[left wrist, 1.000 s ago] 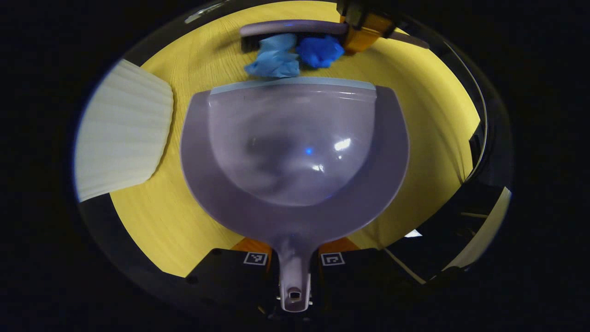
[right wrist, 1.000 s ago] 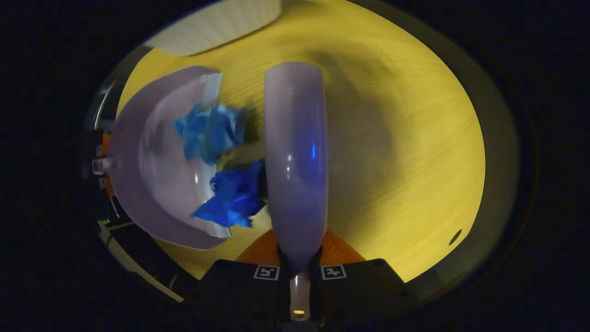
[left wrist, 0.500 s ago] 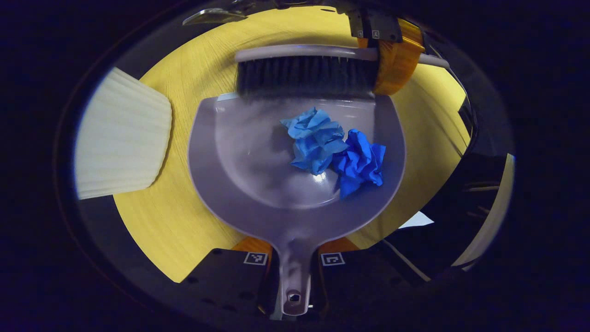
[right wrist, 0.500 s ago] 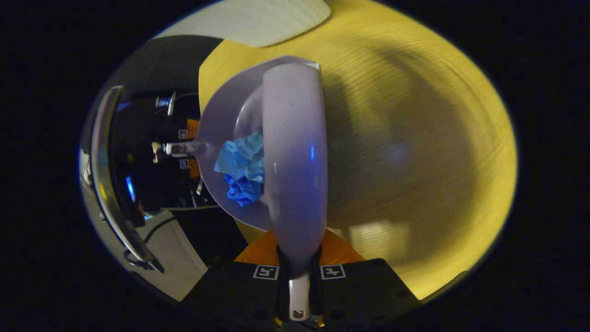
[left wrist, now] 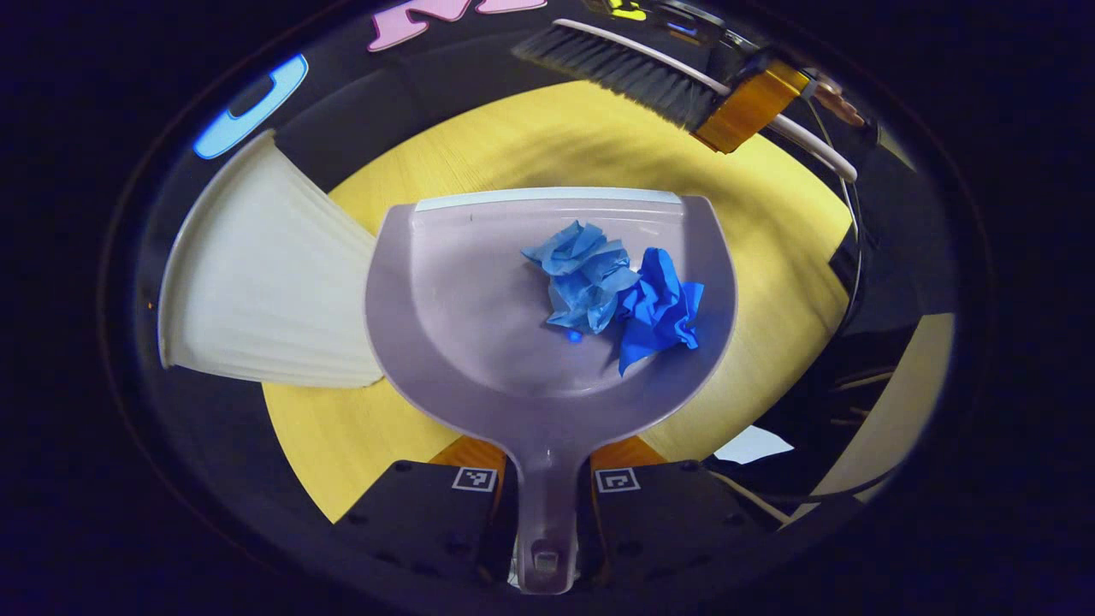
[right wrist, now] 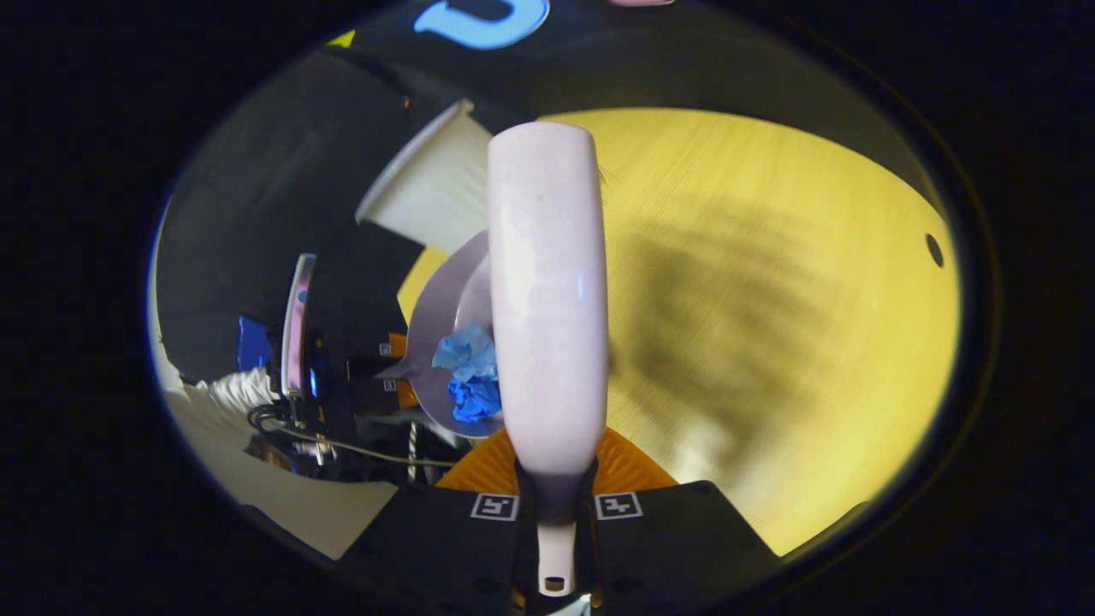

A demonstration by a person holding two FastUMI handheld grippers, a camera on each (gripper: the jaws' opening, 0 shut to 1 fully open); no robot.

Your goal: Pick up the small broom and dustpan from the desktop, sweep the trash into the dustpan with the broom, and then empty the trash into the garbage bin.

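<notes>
Yellow wood-grain surface spreads under both views, with a dark shadow across it in the right gripper view and a small dark hole near its far right edge. A white ribbed garbage bin stands off the surface's left edge in the left gripper view; its rim shows but its inside is hard to make out.

The grey dustpan is held level above the surface, its lip toward the far edge. The left tongs are clenched on its handle, both fingers pressing the handle's sides. In the right gripper view the dustpan is partly hidden behind the broom's back.

The small broom runs straight up the right gripper view, its pale back to the camera and its bristles hidden. The right tongs are clamped on its handle. In the left gripper view the broom hangs above the far edge, bristles showing, clear of the dustpan.

Two crumpled blue paper wads lie touching each other inside the dustpan, right of its middle.
</notes>
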